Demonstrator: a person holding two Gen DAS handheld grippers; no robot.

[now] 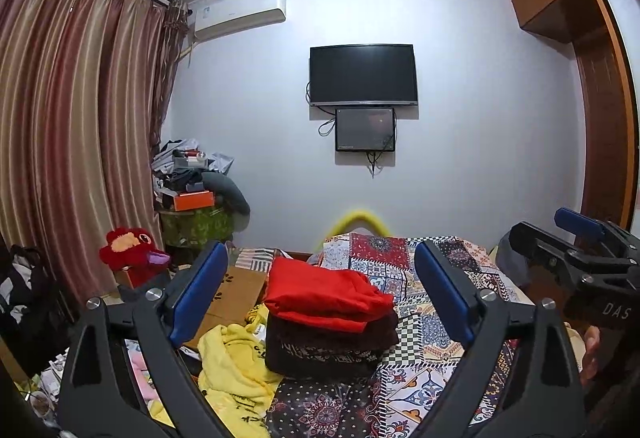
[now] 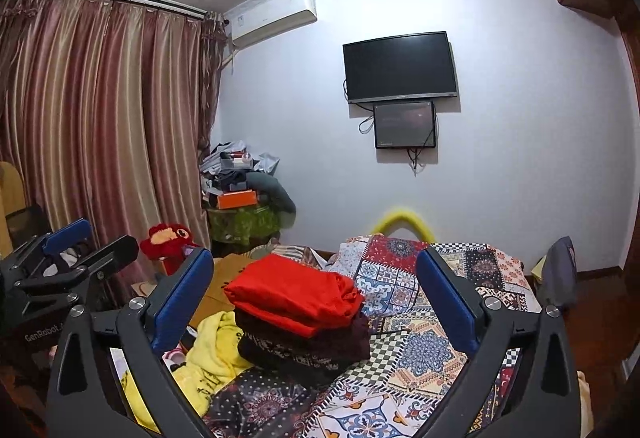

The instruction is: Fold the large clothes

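Both grippers were held level above the near end of the bed, aimed at the folded stack. The left gripper had its blue-padded fingers spread wide with nothing between them; the right gripper was likewise spread and empty. The folded red garment lay on top of a folded dark patterned garment, both resting on the patchwork bedspread. A crumpled yellow garment lay just left of the stack. Beyond the stack, a television hung on the white wall; striped curtains stood far left of it
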